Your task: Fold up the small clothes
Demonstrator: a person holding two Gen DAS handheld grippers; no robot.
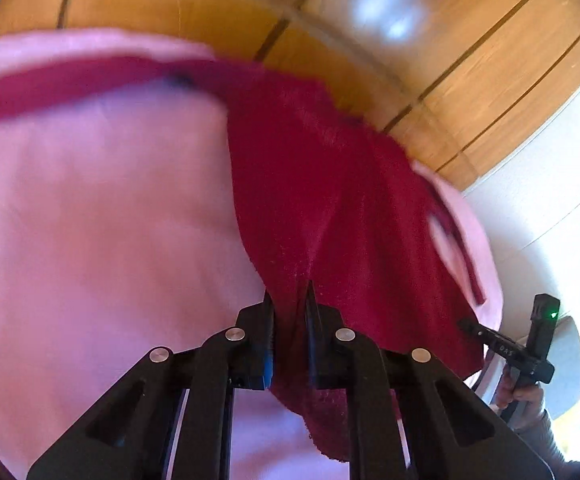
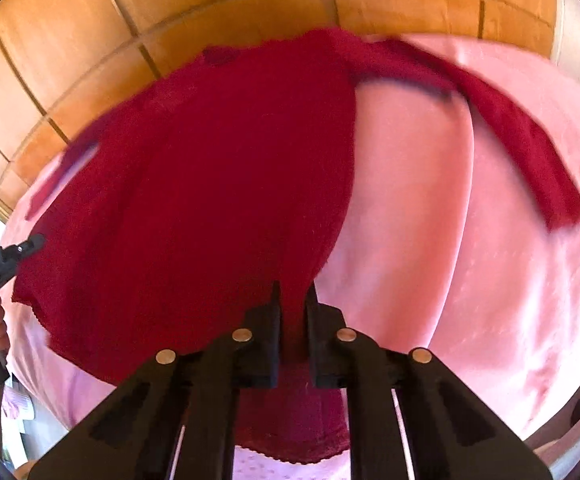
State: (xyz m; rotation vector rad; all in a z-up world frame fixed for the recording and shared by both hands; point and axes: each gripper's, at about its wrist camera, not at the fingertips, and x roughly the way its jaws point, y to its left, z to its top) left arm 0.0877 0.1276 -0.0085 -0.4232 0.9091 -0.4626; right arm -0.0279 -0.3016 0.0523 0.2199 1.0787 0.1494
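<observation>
Jaws on both tools were clenched on cloth: the left gripper (image 1: 290, 300) pinched a bunched fold of the red garment (image 1: 330, 200), and the right gripper (image 2: 292, 296) pinched another part of its lower hem; each bite was narrow, with fabric gathered between the fingers and spilling below them.

Largest first: the pink sheet (image 2: 450, 260) covered the work surface, smooth and a little glossy, so I judged that cloth might slide on it; beyond it ran the wooden panelling (image 2: 90, 40).

The red garment lay spread on the sheet, partly lifted toward both tools; a long sleeve (image 2: 522, 148) trailed flat on the pink to one side; the knit looked soft, fuzzy, light and wholly limp, draping from the pinch points with no stiffness.

Handling judgement: it would sag between grips and stretch if pulled hard; hold at the hem corners or side seams, both tools level, to carry a straight fold line.

Both views were motion-blurred; fine edge detail could not be read.
</observation>
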